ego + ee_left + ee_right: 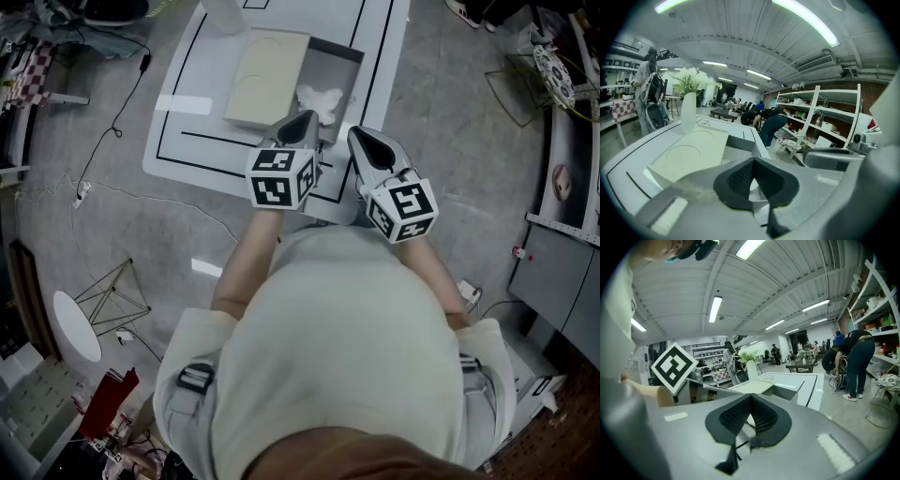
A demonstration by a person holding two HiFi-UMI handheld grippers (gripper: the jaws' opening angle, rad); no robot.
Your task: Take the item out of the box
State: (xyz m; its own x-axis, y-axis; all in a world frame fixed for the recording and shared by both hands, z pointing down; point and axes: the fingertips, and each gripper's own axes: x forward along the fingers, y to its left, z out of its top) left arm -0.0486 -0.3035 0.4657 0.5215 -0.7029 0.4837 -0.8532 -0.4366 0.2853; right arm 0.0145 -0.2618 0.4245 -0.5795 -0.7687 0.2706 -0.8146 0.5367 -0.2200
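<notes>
Item (319, 99): white, crumpled, lying loose in the open box (345, 58) on the surface (183, 141). Near to far: left claw (300, 127) and right claw (372, 147) are both closed tight and empty at the box's near end, with the lid (267, 75) folded out to the left beyond. I'd open one claw before dipping in, pinch the item's bulk, then lift straight up clear of the walls.

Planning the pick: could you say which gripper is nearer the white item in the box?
Left. The left gripper sits just short of the white item; the right gripper is farther right.
</notes>
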